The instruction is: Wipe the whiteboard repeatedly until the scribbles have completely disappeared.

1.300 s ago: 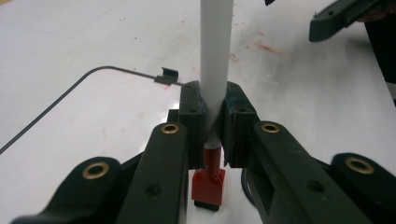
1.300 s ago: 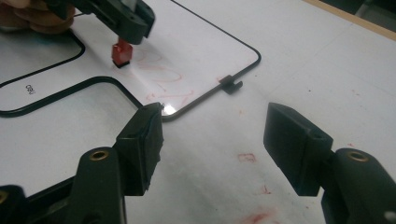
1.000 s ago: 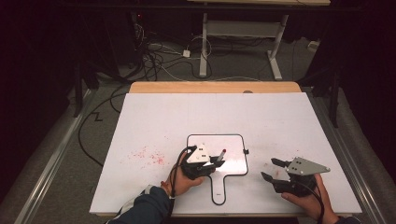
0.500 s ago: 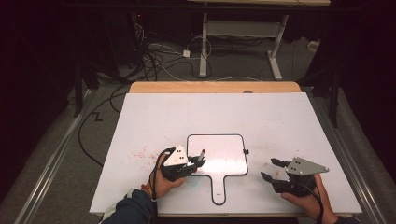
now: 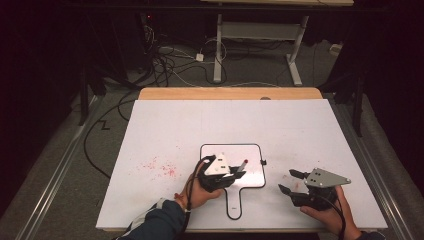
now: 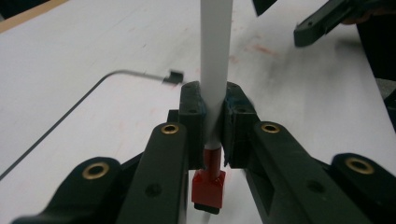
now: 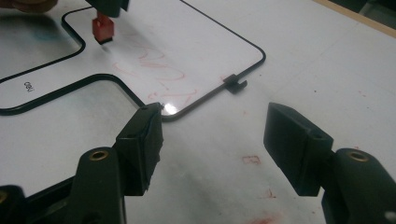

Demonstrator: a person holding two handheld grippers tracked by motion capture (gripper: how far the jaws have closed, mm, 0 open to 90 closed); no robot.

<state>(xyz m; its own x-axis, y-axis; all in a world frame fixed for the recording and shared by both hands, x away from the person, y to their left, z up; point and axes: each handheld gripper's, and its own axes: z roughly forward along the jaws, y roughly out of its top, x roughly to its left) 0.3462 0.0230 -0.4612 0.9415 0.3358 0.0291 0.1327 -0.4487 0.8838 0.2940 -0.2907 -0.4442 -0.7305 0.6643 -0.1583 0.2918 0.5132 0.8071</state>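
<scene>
A small white whiteboard (image 5: 252, 156) with a black rim and a handle lies flat near the table's front. My left gripper (image 5: 239, 174) is shut on a white marker (image 5: 243, 164) and hovers over the board's lower left part. In the left gripper view the barrel (image 6: 215, 70) runs up between the pads and its red end (image 6: 208, 185) points back at the camera. The right gripper view shows that red end (image 7: 102, 29) just above the board (image 7: 187, 56), near faint red strokes. My right gripper (image 5: 289, 181) rests to the board's right, open and empty (image 7: 215, 135).
Red smudges (image 5: 160, 167) mark the white tabletop left of the board. A small black clip (image 7: 235, 84) sits on the board's right rim. A wooden strip (image 5: 230, 93) runs along the table's far edge. Cables (image 5: 165, 60) and a desk frame (image 5: 260, 30) lie beyond on the floor.
My left gripper swung left off the board's edge with the marker, then came back right over the board. The right gripper has stayed put.
</scene>
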